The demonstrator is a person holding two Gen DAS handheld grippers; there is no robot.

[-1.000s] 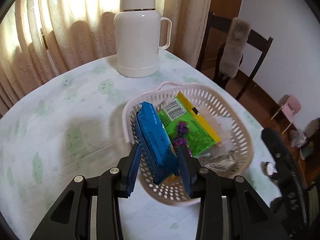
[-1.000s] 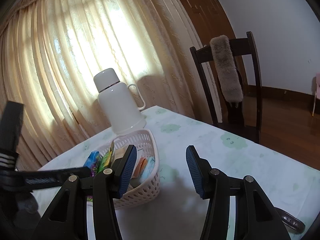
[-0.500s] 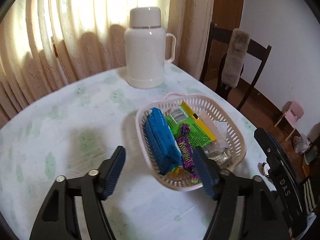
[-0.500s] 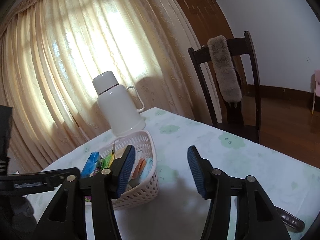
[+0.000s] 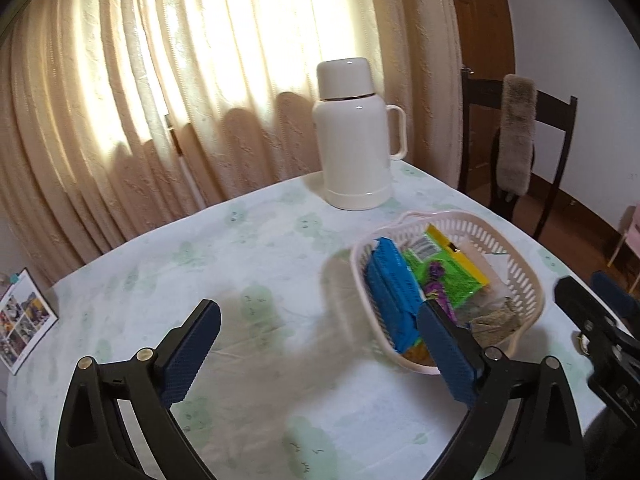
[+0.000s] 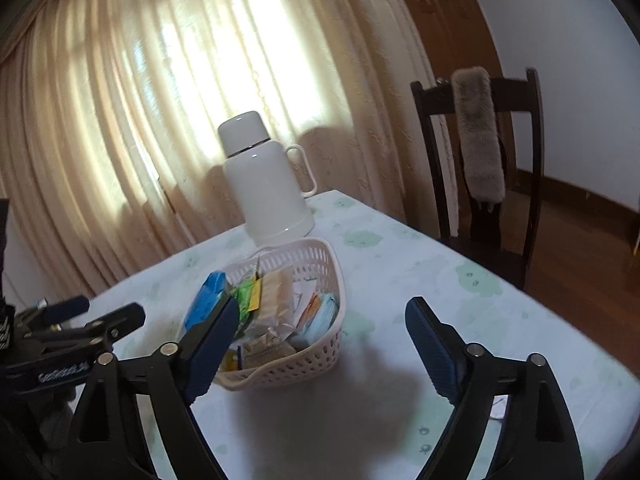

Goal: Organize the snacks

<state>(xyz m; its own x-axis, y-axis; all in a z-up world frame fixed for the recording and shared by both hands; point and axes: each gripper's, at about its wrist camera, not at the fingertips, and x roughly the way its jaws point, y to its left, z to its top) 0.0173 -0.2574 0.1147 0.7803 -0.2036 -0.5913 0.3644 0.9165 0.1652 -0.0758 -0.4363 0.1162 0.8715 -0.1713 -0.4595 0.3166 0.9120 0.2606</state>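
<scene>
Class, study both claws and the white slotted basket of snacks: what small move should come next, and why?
Probably draw the left claw clear of the white slotted plastic basket. Its jaws have just been opening and hold nothing, and the blue snack pack already lies inside the basket.

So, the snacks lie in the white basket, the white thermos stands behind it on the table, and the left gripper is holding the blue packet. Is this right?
Not quite. The left gripper holds nothing: in the left wrist view its jaws, just opened, stand wide apart over the table. The blue packet lies in the white basket with the other snacks. The white thermos does stand behind it.
</scene>
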